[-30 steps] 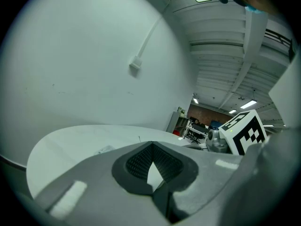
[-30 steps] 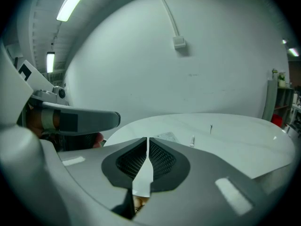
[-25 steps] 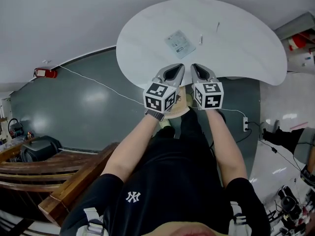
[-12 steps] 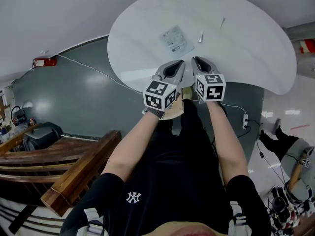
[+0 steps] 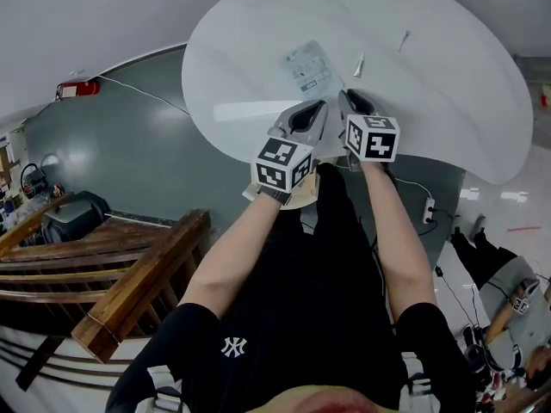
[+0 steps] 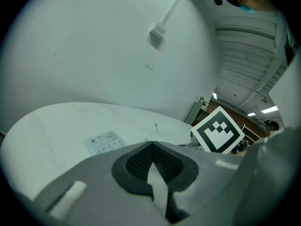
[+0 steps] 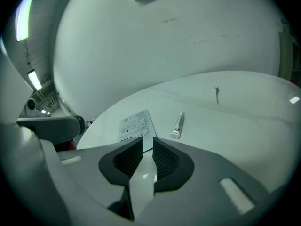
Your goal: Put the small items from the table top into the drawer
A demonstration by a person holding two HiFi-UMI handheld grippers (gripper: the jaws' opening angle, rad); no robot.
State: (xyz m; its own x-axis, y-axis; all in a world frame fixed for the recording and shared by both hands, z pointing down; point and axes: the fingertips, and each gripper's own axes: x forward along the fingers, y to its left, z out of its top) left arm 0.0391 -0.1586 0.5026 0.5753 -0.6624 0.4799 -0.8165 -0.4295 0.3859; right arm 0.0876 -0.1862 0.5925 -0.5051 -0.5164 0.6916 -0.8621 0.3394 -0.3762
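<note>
The right gripper has just been opening its 2 jaws, nothing between them, likely to grab the flat packet. The left gripper is closed and empty.

There is one white table with a rounded, slightly bean-like outline and a smooth, plain top. It stands on a dark grey-green floor. Three small things lie directly on the top. A flat, pale packet with small print on its face lies flat in the part of the top near the person. Just beside it, on its right and not touching it, lies a small white tube on its side. Farther to the right and deeper on the table, well apart from both, lies a thin dark pin-like thing; it is too small to say what it is.
</note>
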